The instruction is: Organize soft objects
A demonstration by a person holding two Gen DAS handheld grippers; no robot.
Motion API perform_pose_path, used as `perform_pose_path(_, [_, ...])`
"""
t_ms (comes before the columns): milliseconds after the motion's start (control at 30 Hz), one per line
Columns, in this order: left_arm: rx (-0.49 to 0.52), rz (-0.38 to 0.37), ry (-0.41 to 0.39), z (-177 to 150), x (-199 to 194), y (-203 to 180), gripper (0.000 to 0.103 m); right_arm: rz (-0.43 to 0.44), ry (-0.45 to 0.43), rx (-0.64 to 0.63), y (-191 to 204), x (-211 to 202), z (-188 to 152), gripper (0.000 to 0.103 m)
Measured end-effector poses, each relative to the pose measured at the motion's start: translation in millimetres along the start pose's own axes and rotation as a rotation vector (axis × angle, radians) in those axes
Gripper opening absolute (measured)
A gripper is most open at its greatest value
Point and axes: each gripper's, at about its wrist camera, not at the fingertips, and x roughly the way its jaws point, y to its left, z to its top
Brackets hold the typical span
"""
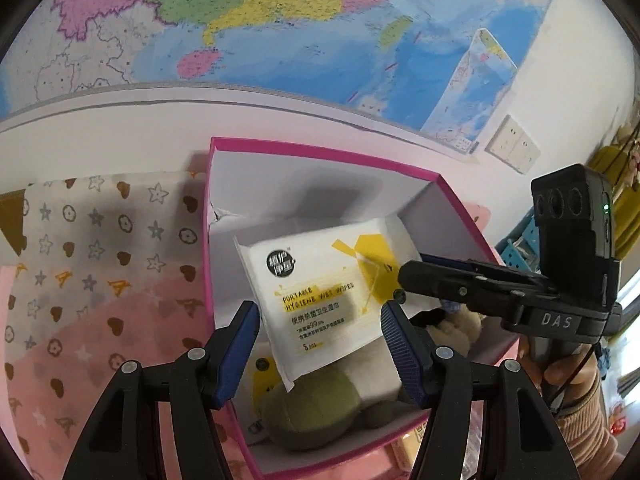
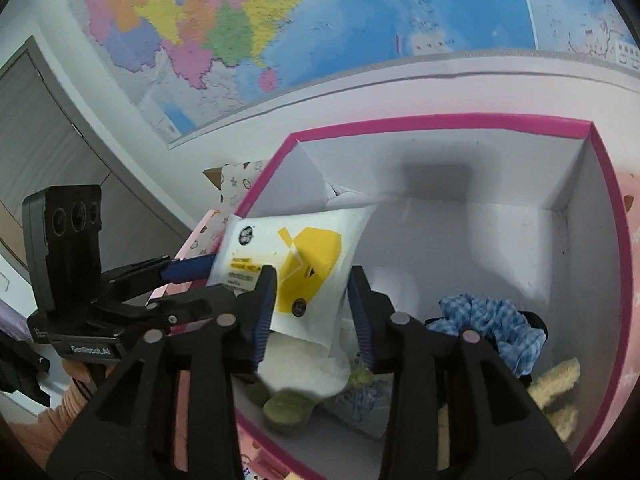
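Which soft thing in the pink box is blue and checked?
The scrunchie. It is ruffled blue-and-white checked cloth by the pink box's right wall. The plush toy is green and white, and the wipes pack is white and yellow.

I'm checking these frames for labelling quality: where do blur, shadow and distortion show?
Left wrist view: the wet wipes pack is smeared, its print soft; grey shadows fall on the pink box wall and the patterned cloth; the wall map bows. Right wrist view: the plush toy is blurred; a shadow patch darkens the box's back wall.
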Motion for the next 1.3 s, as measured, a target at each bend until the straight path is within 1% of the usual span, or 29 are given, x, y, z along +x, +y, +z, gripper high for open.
perform_pose_path(100, [-0.003,0.018,-0.015,1.9,-1.8,-1.0,0.064,-0.010,0.007,0.013,-2.2,0.7,-1.4,0.048])
perform_pose_path(133, [0.001,0.021,-0.018,1.7,-3.2,-1.9,0.064,-0.029,0.010,0.019,-3.3,0.1,-2.4,0.056])
perform_pose_path(167, [0.002,0.022,-0.018,0.9,-4.3,-2.7,0.064,-0.038,0.009,0.018,-3.2,-0.7,-3.2,0.059])
perform_pose_path(333, [0.020,0.035,-0.027,-4.9,-10.4,-6.3,0.064,-0.035,-0.001,0.001,0.2,-8.3,-8.4,0.059])
perform_pose_path(433, [0.023,0.032,-0.041,-9.2,-17.1,-9.1,0.064,-0.027,-0.019,-0.018,6.1,-20.3,-15.6,0.059])
perform_pose_path(600, [0.055,-0.013,-0.088,-23.3,-40.1,-21.9,0.064,0.010,-0.069,-0.074,22.2,-50.2,-32.6,0.059])
perform_pose_path(667, [0.076,-0.032,-0.112,-32.0,-52.5,-30.0,0.064,0.030,-0.091,-0.104,31.8,-66.3,-43.1,0.059])
perform_pose_path(800, [0.117,-0.076,-0.135,-49.8,-68.3,-47.8,0.066,0.060,-0.128,-0.145,45.9,-93.3,-65.6,0.059])
perform_pose_path(933, [0.174,-0.108,-0.107,-76.6,-70.5,-68.1,0.067,0.066,-0.129,-0.147,49.7,-106.5,-90.9,0.059])
perform_pose_path(1033, [0.217,-0.117,-0.074,-94.9,-65.2,-80.1,0.067,0.061,-0.099,-0.131,45.6,-107.2,-112.7,0.059])
perform_pose_path(1133, [0.239,-0.118,-0.036,-109.5,-56.0,-86.9,0.067,0.026,-0.046,-0.100,37.3,-96.6,-139.2,0.059])
perform_pose_path(1300, [0.228,-0.121,0.056,-128.8,-27.8,-86.7,0.067,0.009,0.032,-0.018,18.5,-71.2,-170.1,0.059])
